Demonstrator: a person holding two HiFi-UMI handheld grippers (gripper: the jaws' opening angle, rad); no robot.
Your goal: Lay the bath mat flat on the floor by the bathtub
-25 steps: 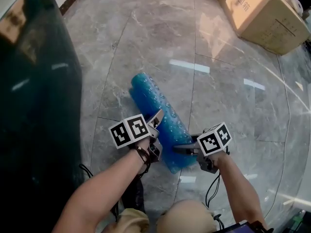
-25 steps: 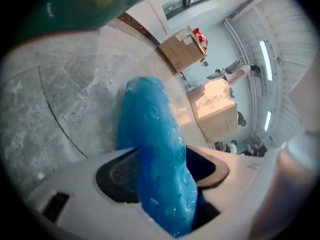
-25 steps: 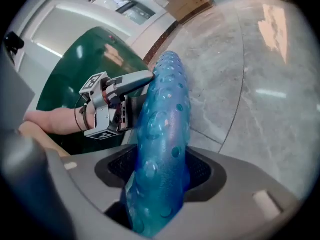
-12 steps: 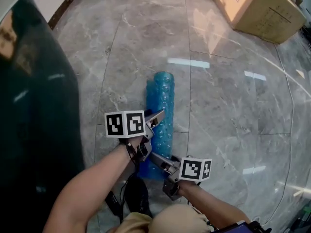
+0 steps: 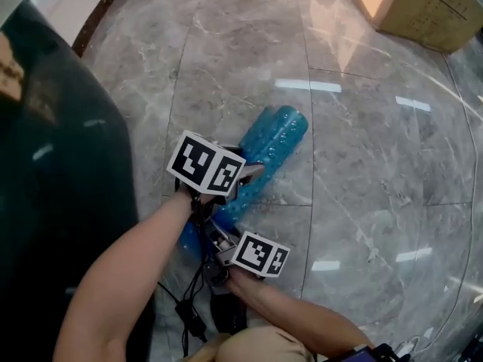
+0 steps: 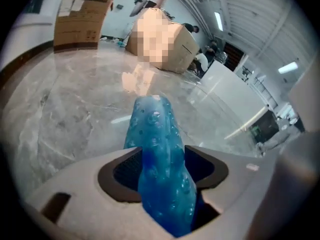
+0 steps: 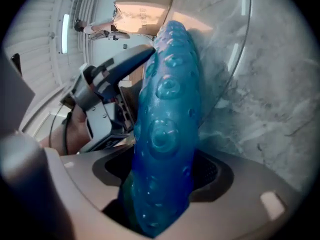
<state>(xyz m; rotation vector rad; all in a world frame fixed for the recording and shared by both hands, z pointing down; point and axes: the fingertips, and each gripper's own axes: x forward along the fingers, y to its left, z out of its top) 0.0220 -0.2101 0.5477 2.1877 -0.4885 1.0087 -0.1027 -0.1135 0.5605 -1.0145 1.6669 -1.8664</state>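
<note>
The bath mat (image 5: 273, 140) is a blue, bumpy, translucent roll lying slantwise on the marble floor, its far end pointing up and right. My left gripper (image 5: 245, 176) grips the roll near its middle; in the left gripper view the mat (image 6: 152, 129) fills the gap between the jaws of that gripper (image 6: 162, 169). My right gripper (image 5: 215, 236) sits at the roll's near end, under my left forearm. Its jaws have just been opening, and the mat (image 7: 167, 109) is still wedged between the pads of my right gripper (image 7: 160, 184). The dark glossy bathtub side (image 5: 53, 202) rises at the left.
Cardboard boxes stand at the far right (image 5: 423, 6) and across the room (image 6: 80, 19). A black cable (image 5: 189, 315) trails on the floor by my knees. Grey marble tiles (image 5: 377, 187) stretch to the right of the mat.
The roll has swung round, from pointing up-left to pointing up-right. My right gripper has travelled left, from the roll's right side to its near end under my left arm. My left gripper has rolled over.
</note>
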